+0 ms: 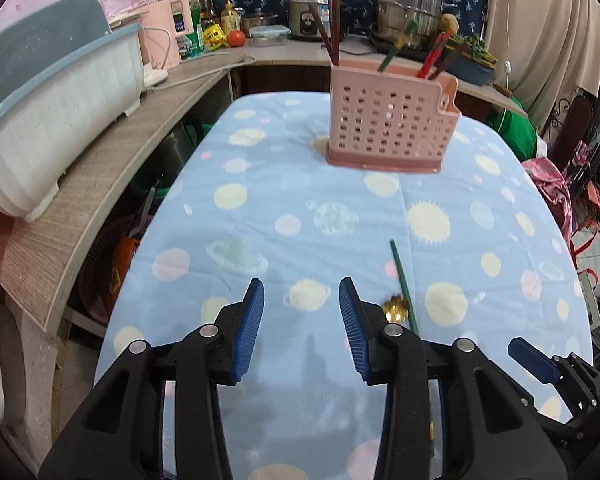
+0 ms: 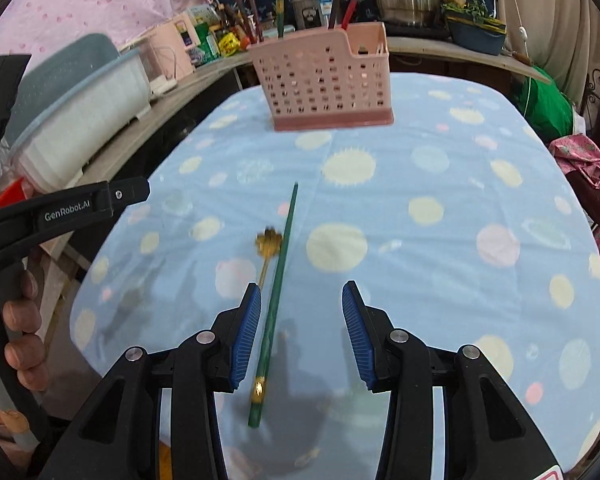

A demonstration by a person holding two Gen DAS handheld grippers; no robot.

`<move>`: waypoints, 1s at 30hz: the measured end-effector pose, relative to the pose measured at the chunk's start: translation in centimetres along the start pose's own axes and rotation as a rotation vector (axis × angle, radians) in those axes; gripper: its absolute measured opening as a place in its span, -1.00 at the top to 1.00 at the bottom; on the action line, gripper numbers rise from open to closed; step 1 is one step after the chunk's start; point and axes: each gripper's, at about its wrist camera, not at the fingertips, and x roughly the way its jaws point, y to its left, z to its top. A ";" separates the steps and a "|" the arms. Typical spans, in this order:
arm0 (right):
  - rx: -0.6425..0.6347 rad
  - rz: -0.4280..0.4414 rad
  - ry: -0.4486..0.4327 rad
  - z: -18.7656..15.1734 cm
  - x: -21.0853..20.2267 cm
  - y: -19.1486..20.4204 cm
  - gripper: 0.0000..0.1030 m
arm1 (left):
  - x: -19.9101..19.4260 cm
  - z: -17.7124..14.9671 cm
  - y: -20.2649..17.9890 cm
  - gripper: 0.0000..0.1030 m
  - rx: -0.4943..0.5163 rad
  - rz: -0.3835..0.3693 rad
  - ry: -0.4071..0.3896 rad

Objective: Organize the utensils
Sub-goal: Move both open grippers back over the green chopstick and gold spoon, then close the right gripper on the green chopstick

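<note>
both claws, left claw (image 1: pixel 302 328) and right claw (image 2: pixel 300 334), hang open, empty. only the right view shows the green chopstick (image 2: pixel 277 292) whole beside the gold spoon (image 2: pixel 267 242). the left view hides its lower end.

Bright light from above throws soft grey shadows on the bench (image 2: pixel 440 264) near its close edge, everything looks a bit blurry, and the corners bend and go dark.

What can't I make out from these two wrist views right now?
- Gold spoon: blurred in the right wrist view; its lower handle hides behind the green chopstick and the right gripper.
- Pink utensil holder: the lower ends of the utensils inside sit behind its wall.
- Left wrist view: the left gripper covers the chopstick's near end.
</note>
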 end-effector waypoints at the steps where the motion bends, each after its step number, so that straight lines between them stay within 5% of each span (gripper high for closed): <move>1: -0.005 -0.003 0.009 -0.5 0.2 0.1 0.19 | 0.2 -0.5 0.0 0.27 0.001 0.000 0.008; 17: -0.083 -0.001 0.099 -5.0 2.1 3.3 0.24 | 1.4 -4.6 1.5 0.26 -0.038 0.013 0.090; 30: -0.108 -0.073 0.080 -5.6 2.5 2.9 0.81 | 2.1 -5.6 1.4 0.13 -0.036 0.010 0.122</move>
